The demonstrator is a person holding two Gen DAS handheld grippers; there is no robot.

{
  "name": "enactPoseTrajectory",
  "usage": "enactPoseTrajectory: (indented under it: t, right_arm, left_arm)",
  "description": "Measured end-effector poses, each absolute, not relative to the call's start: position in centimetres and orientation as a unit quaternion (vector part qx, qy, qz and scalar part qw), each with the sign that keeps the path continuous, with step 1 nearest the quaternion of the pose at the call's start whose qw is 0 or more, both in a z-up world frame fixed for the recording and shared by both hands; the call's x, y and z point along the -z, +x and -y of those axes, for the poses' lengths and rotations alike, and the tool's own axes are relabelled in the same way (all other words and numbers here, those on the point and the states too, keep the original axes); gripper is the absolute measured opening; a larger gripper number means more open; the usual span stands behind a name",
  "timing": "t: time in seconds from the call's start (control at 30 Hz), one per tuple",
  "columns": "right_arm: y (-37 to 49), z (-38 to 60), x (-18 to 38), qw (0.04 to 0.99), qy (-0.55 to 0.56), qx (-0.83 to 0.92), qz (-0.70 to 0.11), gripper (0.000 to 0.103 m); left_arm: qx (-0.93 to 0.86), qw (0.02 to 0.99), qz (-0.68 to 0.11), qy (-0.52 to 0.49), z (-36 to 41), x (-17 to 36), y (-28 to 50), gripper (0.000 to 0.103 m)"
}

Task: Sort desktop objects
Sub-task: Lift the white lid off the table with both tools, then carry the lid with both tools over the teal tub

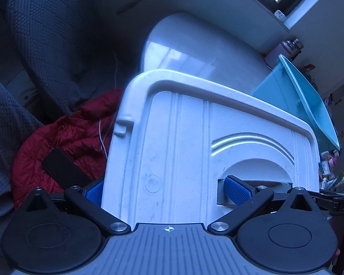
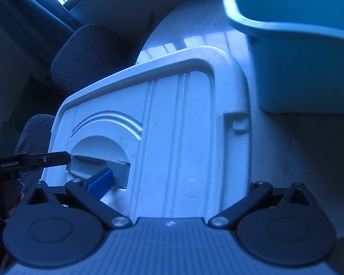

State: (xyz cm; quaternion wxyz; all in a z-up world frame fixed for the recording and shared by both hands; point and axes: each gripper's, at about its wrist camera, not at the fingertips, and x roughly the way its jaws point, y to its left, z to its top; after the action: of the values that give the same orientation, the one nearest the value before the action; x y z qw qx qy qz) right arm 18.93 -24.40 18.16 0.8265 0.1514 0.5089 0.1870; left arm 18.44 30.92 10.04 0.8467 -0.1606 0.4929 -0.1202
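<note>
Both claws straddle one white plastic lid [image 1: 195, 137], each from its own side. Left gripper [image 1: 165, 192] is spread wide: its left blue pad [image 1: 95, 192] sits just outside the lid's left edge, and its right pad [image 1: 237, 192] rests in the grey recessed handle [image 1: 254, 190] near the lid's middle. Whether the pads actually press the plastic I cannot tell.

Right gripper [image 2: 178, 183] is likewise spread across the lid's other half; its left blue pad [image 2: 102, 182] dips into the same grey handle slot, while its right finger [image 2: 260, 189] lies past the lid's right rim, the pad hidden. A firm grip cannot be confirmed here either.

Moulded, smooth and slightly scuffed, the lid has a raised rounded rim, straight parallel ribs, arched ridges above a round hollow, and a small latch tab on each visible side edge. It lies over a glossy white round table [image 1: 183, 50].

From left to right in the left wrist view: dark knitted, diamond-textured fabric [image 1: 45, 34], a quilted red jacket [image 1: 75, 133] with one flat black rectangle [image 1: 64, 171] and a thin white cord on it, then the lid, then one smooth teal plastic basin [image 1: 295, 96] just beside the lid's far corner, with one pale purple bottle [image 1: 286, 50] behind it and small clutter at the far right, too small to name
</note>
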Motion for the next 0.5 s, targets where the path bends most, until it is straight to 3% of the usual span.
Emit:
enactPoseTrajectory:
  t: [0.5]
  right_arm:
    - [10.5,29.9,-16.1,0.832,0.151,-0.183,-0.502,0.103]
  left_arm:
    - [0.127,0.848,-0.489,-0.160,-20.5,-8.9,7.1,0.103]
